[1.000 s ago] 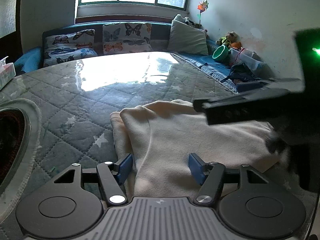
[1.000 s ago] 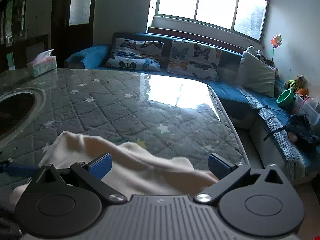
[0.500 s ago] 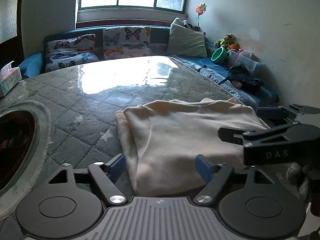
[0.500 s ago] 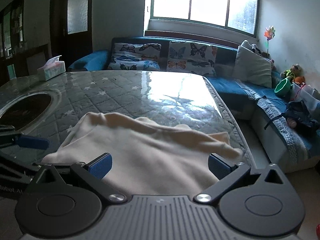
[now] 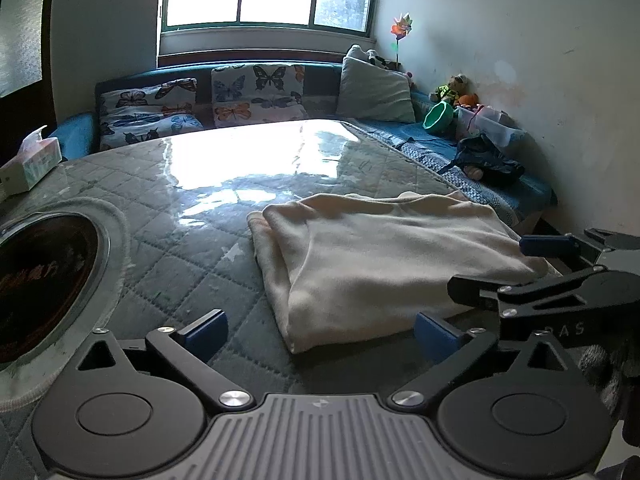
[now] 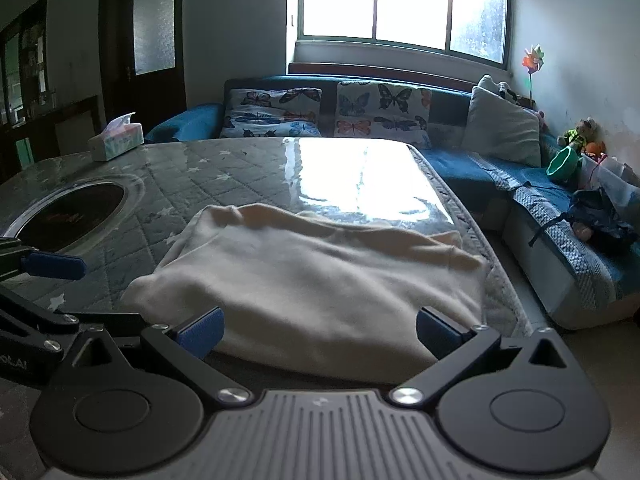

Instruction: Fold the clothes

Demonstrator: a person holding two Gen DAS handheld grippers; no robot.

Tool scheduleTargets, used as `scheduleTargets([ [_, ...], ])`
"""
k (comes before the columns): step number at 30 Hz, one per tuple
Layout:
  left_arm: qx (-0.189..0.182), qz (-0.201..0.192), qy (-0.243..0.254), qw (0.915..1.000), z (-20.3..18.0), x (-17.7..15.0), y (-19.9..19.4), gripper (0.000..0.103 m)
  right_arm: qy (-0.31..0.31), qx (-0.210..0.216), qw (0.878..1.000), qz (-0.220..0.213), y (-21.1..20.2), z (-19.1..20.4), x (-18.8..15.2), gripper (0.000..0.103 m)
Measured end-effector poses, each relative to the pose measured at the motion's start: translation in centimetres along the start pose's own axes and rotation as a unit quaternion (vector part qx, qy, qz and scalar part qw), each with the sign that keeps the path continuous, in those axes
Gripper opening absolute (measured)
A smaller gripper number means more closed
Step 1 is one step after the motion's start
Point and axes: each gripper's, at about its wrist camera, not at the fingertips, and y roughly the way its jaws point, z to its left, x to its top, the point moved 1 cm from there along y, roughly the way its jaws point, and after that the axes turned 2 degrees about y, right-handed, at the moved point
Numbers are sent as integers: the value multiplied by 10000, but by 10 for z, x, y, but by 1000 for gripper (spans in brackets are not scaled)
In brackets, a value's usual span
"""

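A cream garment lies folded into a flat rectangle on the quilted table, near its right edge. My left gripper hovers just short of the garment's near edge; its jaws are opening wide and nothing is between them. My right gripper stands open in front of the same garment, clear of the cloth. In the left wrist view the right gripper shows at the garment's right side. The right wrist view has a blue fingertip of the left gripper at its left edge.
A round dark inset sits in the table's left part. A tissue box stands at the far left. A blue sofa with butterfly cushions wraps the far and right sides, holding a green bowl, toys and a dark bag.
Both grippers have drawn back from the garment, which now lies flat and free. The left jaws have spread wider. The right gripper has shifted off to the garment's right side.
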Motion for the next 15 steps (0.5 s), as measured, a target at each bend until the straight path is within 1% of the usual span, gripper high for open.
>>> scheduleTargets([
  [15, 120, 12, -92, 9999, 3, -14, -19, 103, 46, 49, 10000, -45, -21, 17, -14, 103],
])
